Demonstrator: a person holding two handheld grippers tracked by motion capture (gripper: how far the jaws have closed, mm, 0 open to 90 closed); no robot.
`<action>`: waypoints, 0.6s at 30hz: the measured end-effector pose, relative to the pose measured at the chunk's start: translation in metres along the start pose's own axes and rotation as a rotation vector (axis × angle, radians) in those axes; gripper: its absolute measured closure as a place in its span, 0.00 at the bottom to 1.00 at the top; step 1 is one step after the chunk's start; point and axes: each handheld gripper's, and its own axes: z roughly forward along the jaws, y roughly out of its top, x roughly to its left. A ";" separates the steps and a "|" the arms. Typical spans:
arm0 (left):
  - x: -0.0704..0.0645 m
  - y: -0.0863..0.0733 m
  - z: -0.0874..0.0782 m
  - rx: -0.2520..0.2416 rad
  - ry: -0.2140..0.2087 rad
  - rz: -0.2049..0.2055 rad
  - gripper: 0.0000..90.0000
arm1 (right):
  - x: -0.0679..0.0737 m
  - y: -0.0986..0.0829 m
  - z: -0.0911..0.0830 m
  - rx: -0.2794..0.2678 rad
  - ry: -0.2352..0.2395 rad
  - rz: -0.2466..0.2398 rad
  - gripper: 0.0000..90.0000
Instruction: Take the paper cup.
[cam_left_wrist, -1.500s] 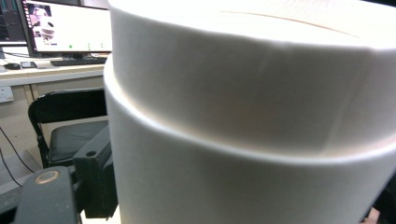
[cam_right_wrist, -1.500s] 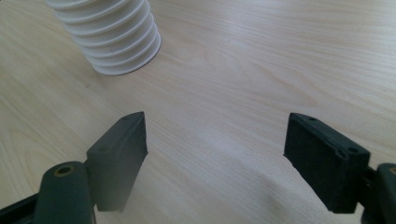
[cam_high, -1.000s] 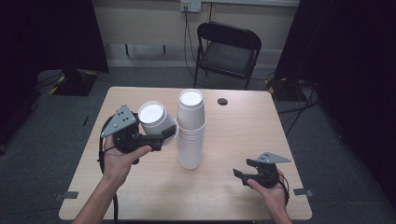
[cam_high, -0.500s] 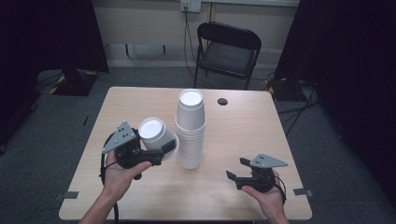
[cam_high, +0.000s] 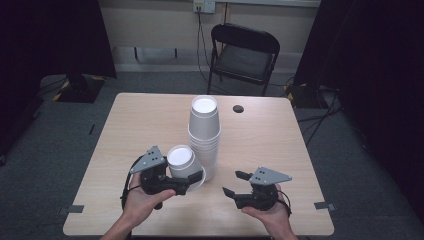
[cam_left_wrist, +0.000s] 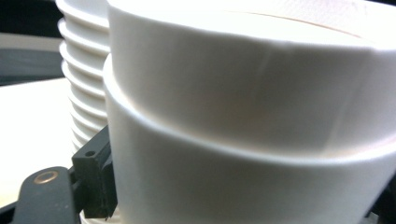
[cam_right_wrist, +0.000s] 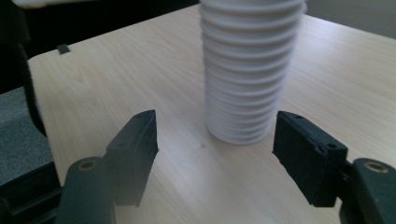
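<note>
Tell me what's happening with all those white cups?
A person sits at a wooden table with a gripper tool in each hand. The left gripper is clamped on white cups that seem nested, held tilted just left of the tall cup stack in the middle of the table. The right gripper is open and holds nothing, low over the table to the stack's right, jaws pointing toward the stack.

It looks like a lab or studio: black curtains (cam_high: 65, 35), grey carpet (cam_high: 45, 135), one folding chair (cam_high: 243, 52).
</note>
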 end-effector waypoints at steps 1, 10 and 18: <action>0.000 -0.003 0.002 0.011 -0.005 -0.022 0.17 | 0.003 0.003 0.001 -0.005 0.007 -0.008 0.36; 0.000 -0.011 0.009 0.036 -0.028 -0.084 0.17 | 0.025 0.016 0.017 -0.059 0.083 -0.067 0.44; -0.008 -0.017 0.015 0.061 -0.046 -0.101 0.17 | 0.028 0.012 0.030 -0.078 0.109 -0.053 0.50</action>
